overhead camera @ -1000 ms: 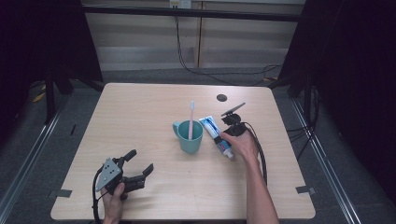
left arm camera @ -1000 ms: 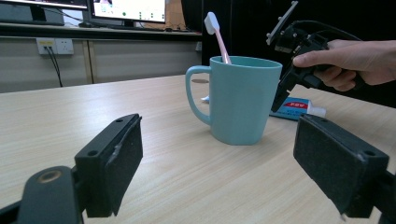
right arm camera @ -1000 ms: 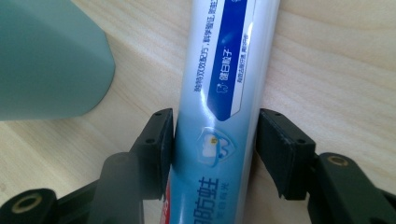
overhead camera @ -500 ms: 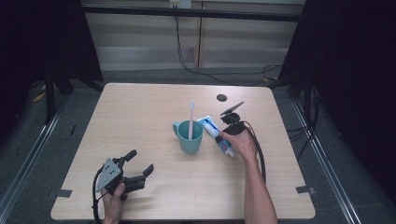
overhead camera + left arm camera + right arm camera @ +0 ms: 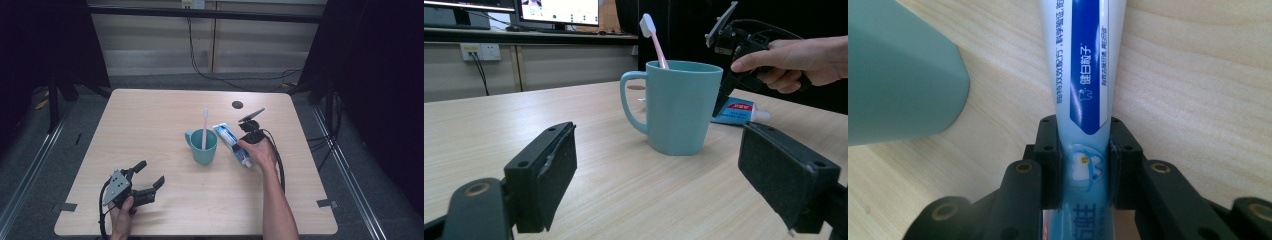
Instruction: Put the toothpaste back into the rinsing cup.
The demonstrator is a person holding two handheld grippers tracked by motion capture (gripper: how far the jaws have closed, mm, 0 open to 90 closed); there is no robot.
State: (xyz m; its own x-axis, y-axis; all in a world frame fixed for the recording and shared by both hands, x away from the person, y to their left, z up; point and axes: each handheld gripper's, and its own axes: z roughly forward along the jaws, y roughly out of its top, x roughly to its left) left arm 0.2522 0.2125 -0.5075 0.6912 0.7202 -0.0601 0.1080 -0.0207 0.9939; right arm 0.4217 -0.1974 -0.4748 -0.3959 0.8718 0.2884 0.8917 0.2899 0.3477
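A teal mug (image 5: 203, 147) stands mid-table with a pink toothbrush (image 5: 204, 127) upright in it. Just to its right a blue-and-white toothpaste tube (image 5: 231, 140) lies flat on the wood. My right gripper (image 5: 241, 141) comes down on the tube from above. Its jaws have just been closing, and in the right gripper view the pads (image 5: 1048, 165) press both sides of the tube (image 5: 1083, 75). The mug (image 5: 898, 75) sits close on that view's left. My left gripper (image 5: 151, 172) rests near the table's front left, open and holding nothing, facing the mug (image 5: 679, 107) and toothbrush (image 5: 651, 35).
A small dark round hole (image 5: 237, 104) sits in the tabletop (image 5: 150, 115) behind the tube. A cable (image 5: 278, 165) trails along the right forearm. Black frame posts and floor cables surround the table. Monitors (image 5: 559, 10) stand on a shelf beyond the far edge.
Both hands keep their places. The right gripper's jaws look drawn in tighter around the toothpaste tube than a second ago.
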